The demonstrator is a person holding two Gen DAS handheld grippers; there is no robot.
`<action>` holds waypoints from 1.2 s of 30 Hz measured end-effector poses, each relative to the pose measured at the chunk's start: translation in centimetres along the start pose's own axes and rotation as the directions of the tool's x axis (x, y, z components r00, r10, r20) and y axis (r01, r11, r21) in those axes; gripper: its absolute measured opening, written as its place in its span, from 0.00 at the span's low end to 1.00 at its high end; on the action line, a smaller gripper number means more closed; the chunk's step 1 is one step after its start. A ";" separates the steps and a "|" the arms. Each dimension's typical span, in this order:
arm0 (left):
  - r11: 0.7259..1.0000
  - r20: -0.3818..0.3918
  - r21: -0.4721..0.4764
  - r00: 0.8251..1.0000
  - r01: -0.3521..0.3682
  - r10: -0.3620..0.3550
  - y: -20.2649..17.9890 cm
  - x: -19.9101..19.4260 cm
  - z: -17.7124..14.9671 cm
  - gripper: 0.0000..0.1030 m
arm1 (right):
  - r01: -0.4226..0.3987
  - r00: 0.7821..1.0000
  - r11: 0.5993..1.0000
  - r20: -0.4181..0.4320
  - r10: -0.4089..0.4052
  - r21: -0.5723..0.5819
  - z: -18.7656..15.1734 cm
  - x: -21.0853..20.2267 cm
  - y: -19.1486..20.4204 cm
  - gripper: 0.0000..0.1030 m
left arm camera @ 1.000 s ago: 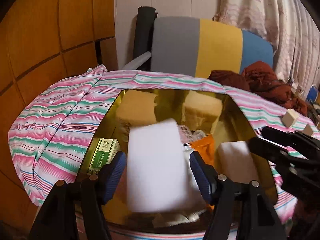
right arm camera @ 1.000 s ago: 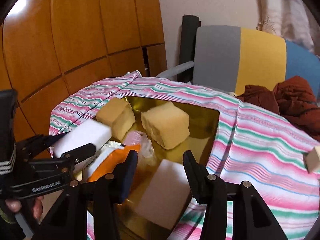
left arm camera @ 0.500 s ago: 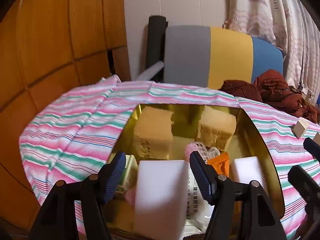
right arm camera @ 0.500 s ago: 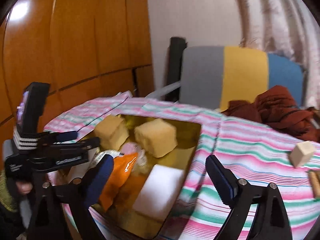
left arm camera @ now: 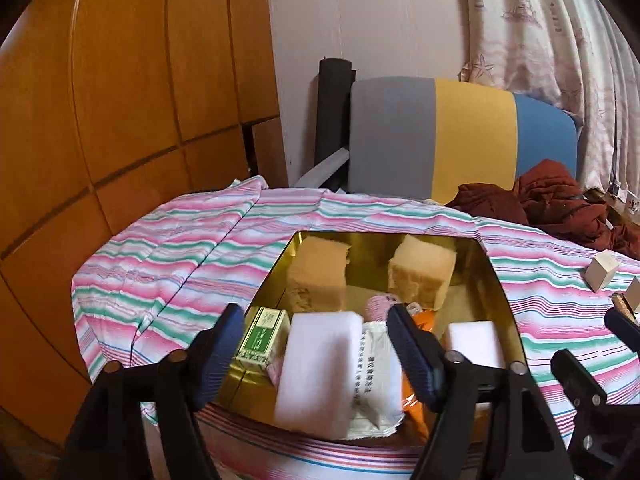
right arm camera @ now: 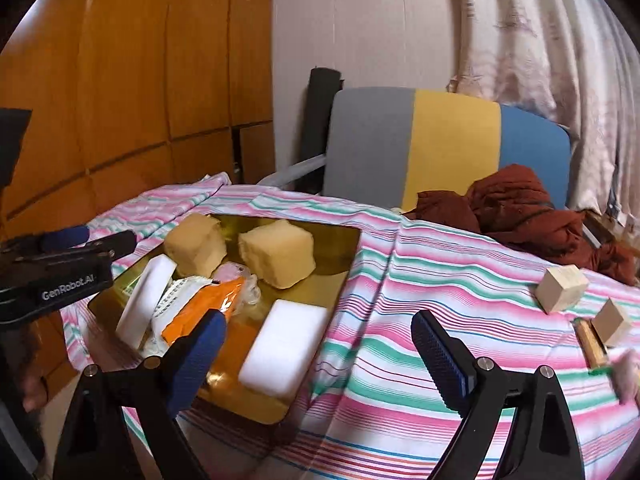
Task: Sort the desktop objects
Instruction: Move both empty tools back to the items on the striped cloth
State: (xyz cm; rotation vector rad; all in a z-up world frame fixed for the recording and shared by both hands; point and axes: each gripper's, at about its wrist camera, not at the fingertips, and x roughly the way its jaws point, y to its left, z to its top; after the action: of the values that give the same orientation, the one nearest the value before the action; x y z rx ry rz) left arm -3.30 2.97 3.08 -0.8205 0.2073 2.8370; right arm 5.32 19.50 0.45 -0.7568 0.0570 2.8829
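Note:
A gold tray (left arm camera: pixel 468 292) (right arm camera: pixel 336 256) on the striped cloth holds two tan sponges (left arm camera: pixel 320 276), a green box (left arm camera: pixel 262 338), a white packet, an orange packet (right arm camera: pixel 200 308) and two white sponge blocks. My left gripper (left arm camera: pixel 318 356) hovers above the nearer white block (left arm camera: pixel 316 372), which lies loose in the tray. Its jaws are opening and the pads do not touch the block. My right gripper (right arm camera: pixel 320 360) stands open and holds nothing, above the other white block (right arm camera: pixel 284 344) at the tray's near right corner. Wooden cubes (right arm camera: pixel 562 288) sit on the cloth to the right.
A chair with a grey, yellow and blue back (left arm camera: pixel 460 136) stands behind the table, with a red-brown cloth (right arm camera: pixel 516 208) heaped at the back right. Wooden wall panels close off the left. A small wooden stick (right arm camera: pixel 592 344) lies by the cubes.
The left gripper has let go of the white block, which now lies in the tray, and has risen and drawn back. The right jaws have spread wide and swung right.

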 end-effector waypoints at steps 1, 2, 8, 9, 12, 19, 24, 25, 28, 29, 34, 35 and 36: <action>1.000 0.008 0.005 1.000 -0.003 0.003 -0.3 -0.1 0.1 0.75 | 0.011 1.000 1.000 0.005 -0.011 0.000 0.1 0.0 -0.4 0.91; 1.000 0.017 0.011 1.000 -0.004 0.004 -0.6 -0.1 0.5 0.75 | 0.021 1.000 1.000 0.010 -0.021 0.006 0.2 0.0 -1.1 0.91; 0.999 0.061 0.052 0.998 0.009 -0.012 -4.3 2.0 4.0 0.75 | 0.051 0.999 0.998 0.019 -0.051 0.032 2.8 2.3 -7.0 0.92; 0.998 0.076 0.064 0.997 0.004 -0.009 -5.2 2.7 5.0 0.75 | 0.047 0.999 0.998 0.015 -0.047 0.033 3.5 3.0 -8.4 0.92; 0.997 0.090 0.071 0.996 -0.002 -0.005 -7.3 4.6 7.8 0.75 | 0.035 0.999 0.999 0.015 -0.036 0.014 5.3 5.0 -11.6 0.92; 0.996 0.070 0.086 0.997 0.012 -0.018 -9.7 4.3 12.3 0.75 | 0.083 0.997 0.996 -0.012 -0.082 0.031 9.9 5.8 -17.1 0.92; 0.999 0.118 0.035 0.993 0.029 -0.033 -9.5 1.7 11.3 0.75 | 0.126 0.991 0.987 0.034 -0.130 0.103 11.5 2.9 -20.1 0.93; 0.999 0.130 0.031 0.991 0.036 -0.040 -9.6 1.2 10.3 0.75 | 0.130 0.990 0.984 0.047 -0.137 0.125 11.2 2.3 -20.5 0.93; 0.996 0.122 0.053 0.990 0.065 -0.071 -10.2 -0.2 7.1 0.75 | 0.151 0.982 0.972 0.084 -0.169 0.181 8.6 0.1 -21.3 0.93; 0.994 0.102 0.066 0.991 0.085 -0.092 -10.5 -0.6 6.1 0.75 | 0.165 0.980 0.966 0.077 -0.184 0.199 7.6 -0.7 -21.3 0.93; 0.972 0.083 0.117 0.973 0.206 -0.216 -11.8 -3.4 2.7 0.75 | 0.231 0.971 0.923 -0.020 -0.237 0.308 2.2 -5.9 -22.3 0.98; 0.966 0.064 0.119 0.970 0.228 -0.236 -12.1 -3.2 2.4 0.75 | 0.267 0.963 0.908 -0.040 -0.268 0.322 1.2 -6.8 -22.8 1.00; 0.961 0.045 0.121 0.965 0.250 -0.257 -12.4 -3.1 2.1 0.75 | 0.309 0.950 0.889 -0.065 -0.306 0.338 0.1 -7.5 -23.6 1.00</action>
State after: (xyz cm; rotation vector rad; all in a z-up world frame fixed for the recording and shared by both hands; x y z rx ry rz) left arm 0.81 14.99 5.45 -0.6831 0.2352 2.5794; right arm 15.57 41.70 4.27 -0.6453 0.3958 2.4722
